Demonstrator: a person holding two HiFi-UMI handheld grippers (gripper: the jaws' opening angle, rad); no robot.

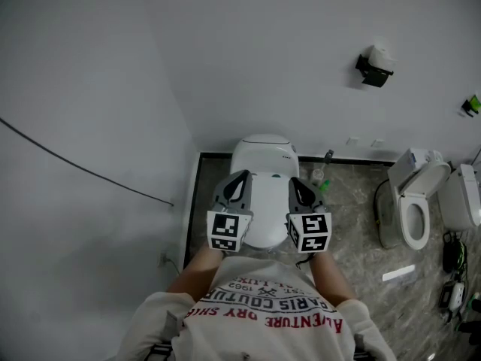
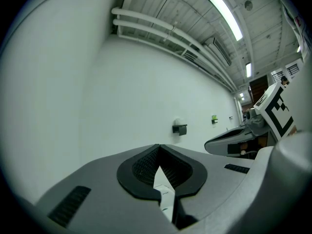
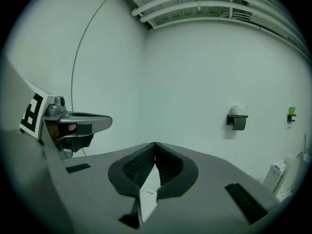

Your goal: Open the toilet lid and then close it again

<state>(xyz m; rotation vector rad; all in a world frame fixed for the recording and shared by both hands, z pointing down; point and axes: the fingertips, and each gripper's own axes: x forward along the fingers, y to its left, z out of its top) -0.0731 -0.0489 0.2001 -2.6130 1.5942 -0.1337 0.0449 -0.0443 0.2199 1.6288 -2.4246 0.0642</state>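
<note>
The white toilet [image 1: 264, 153] stands in the corner below me, its lid [image 1: 267, 215] lying down flat. My left gripper [image 1: 242, 176] and right gripper [image 1: 294, 180] hover side by side above the lid, apart from it. In the left gripper view the left gripper [image 2: 158, 147] has its jaws meeting at the tips, with nothing held. The right gripper [image 3: 155, 144] is likewise shut and empty. Through each narrow slit below the tips shows a white sliver of the toilet.
A second toilet [image 1: 412, 201] with its lid up stands to the right, and another fixture [image 1: 460, 195] beside it. A paper holder [image 1: 374, 68] hangs on the back wall. A small bottle [image 1: 322, 175] stands by the toilet. Cables [image 1: 453, 277] lie on the floor at right.
</note>
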